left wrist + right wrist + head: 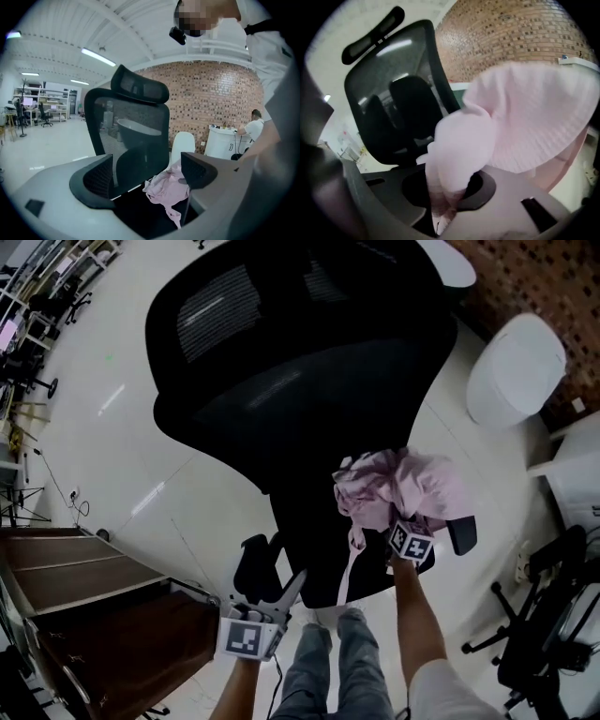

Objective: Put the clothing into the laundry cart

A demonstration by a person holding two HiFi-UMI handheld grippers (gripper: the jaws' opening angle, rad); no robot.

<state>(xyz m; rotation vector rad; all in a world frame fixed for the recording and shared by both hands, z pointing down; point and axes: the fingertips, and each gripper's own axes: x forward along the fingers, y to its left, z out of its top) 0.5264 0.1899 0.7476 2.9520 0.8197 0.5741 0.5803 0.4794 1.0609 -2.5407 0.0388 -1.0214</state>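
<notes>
A crumpled pink garment (394,488) hangs bunched over the seat of a black mesh office chair (281,381). My right gripper (401,529) is shut on the garment from the near side, its fingertips buried in the cloth. In the right gripper view the pink cloth (525,122) fills the upper right and runs down between the closed jaws of the right gripper (450,187). My left gripper (281,594) is low at the left, open and holding nothing. The left gripper view shows that gripper (147,180) with its jaws wide apart, pointing at the chair and the garment (166,190).
A white rounded chair (516,367) stands at the back right by a brick wall. Dark wooden furniture (84,587) fills the lower left. Another black chair base (544,624) is at the right. The person's jeans (337,671) are below. A person (255,126) stands far off.
</notes>
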